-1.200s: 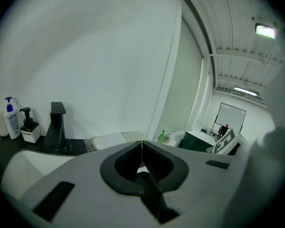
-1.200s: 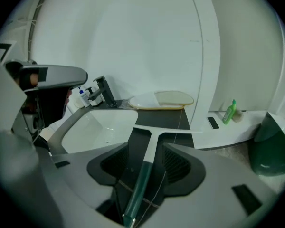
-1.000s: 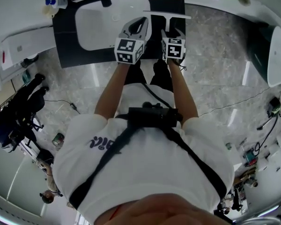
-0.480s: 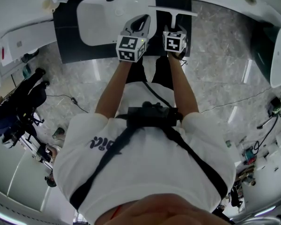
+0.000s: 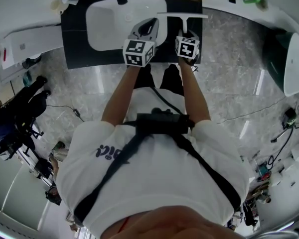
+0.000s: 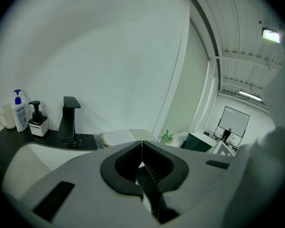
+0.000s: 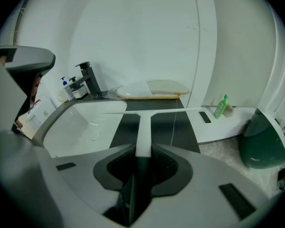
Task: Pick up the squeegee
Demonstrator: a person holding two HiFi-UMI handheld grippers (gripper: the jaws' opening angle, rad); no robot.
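Only the right gripper view shows the right gripper (image 7: 142, 148), jaws just closed narrow, clamping the squeegee (image 7: 143, 125) handle on the dark counter (image 7: 183, 127) right of the sink (image 7: 80, 122); the left gripper view shows the left gripper (image 6: 141, 144) pinched together, empty.

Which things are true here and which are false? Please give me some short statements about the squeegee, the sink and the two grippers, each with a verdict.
1. The squeegee lies inside the sink. False: it is beside the sink, over the dark counter.
2. The left gripper is shut and empty. True.
3. The right gripper holds nothing. False: its jaws have just been closing and now grip the squeegee's handle.
4. The faucet is black. True.
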